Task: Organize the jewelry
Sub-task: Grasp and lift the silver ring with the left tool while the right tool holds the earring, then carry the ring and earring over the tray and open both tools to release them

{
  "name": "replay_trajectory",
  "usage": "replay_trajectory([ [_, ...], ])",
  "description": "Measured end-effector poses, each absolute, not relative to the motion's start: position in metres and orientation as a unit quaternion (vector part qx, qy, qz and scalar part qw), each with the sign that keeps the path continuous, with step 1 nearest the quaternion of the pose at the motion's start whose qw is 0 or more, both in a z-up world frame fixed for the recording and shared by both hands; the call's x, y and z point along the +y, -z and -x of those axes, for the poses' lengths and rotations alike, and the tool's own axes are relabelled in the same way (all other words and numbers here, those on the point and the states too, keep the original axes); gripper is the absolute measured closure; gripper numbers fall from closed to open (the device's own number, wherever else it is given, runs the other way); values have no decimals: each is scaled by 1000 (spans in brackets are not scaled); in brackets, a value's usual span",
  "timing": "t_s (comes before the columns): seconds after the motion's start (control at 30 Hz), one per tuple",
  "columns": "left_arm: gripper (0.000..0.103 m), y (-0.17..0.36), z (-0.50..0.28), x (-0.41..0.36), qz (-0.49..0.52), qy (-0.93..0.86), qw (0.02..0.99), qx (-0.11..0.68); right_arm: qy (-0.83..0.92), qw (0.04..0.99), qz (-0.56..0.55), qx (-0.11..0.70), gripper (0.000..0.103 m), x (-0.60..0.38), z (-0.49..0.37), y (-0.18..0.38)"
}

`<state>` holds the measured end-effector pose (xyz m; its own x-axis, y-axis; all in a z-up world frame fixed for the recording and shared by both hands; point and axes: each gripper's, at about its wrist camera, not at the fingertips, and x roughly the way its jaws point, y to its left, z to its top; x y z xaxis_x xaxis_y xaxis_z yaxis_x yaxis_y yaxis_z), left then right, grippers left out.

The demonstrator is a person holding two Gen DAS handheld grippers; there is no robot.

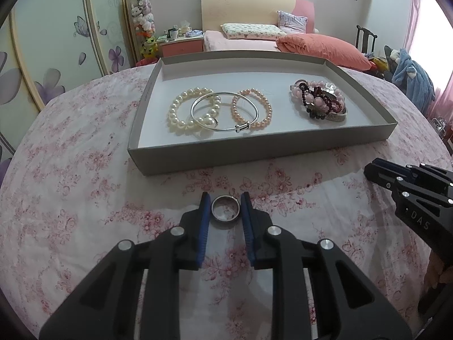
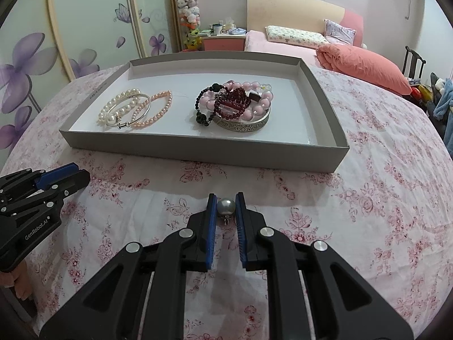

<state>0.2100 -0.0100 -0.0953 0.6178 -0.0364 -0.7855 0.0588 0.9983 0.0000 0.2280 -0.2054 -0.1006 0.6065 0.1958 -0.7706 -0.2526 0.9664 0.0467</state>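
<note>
We pinch ring (image 1: 225, 211) in left gripper (image 1: 225, 212), pearl (image 2: 225, 206) in right gripper (image 2: 225, 208). Round pearl may squirt from fingers (image 2: 210, 215); tray (image 2: 198, 148) at 12 o'clock.

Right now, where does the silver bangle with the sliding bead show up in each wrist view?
Left wrist: silver bangle lies left of centre in the grey tray, overlapping both pearl bracelets.
Right wrist: silver bangle sits at the tray's left end.
Shared landmark: the heap of pink and dark beads.

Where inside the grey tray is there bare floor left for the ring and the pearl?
Inside the tray, bare floor runs along the far wall, between the peach bracelet and the beaded pile, and at the right end. The left bracelets overlap; the pile is crowded.
</note>
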Motion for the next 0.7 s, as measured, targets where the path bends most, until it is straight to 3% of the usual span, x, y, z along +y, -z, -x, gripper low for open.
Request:
replay_trajectory([
  [0.37, 81, 93, -203, 2, 21, 31, 901, 431, -135, 900, 5, 416, 89, -215, -219, 96],
  [0.7, 81, 53, -157, -6, 29, 42, 933, 356, -153, 934, -2, 322, 89, -207, -170, 51],
])
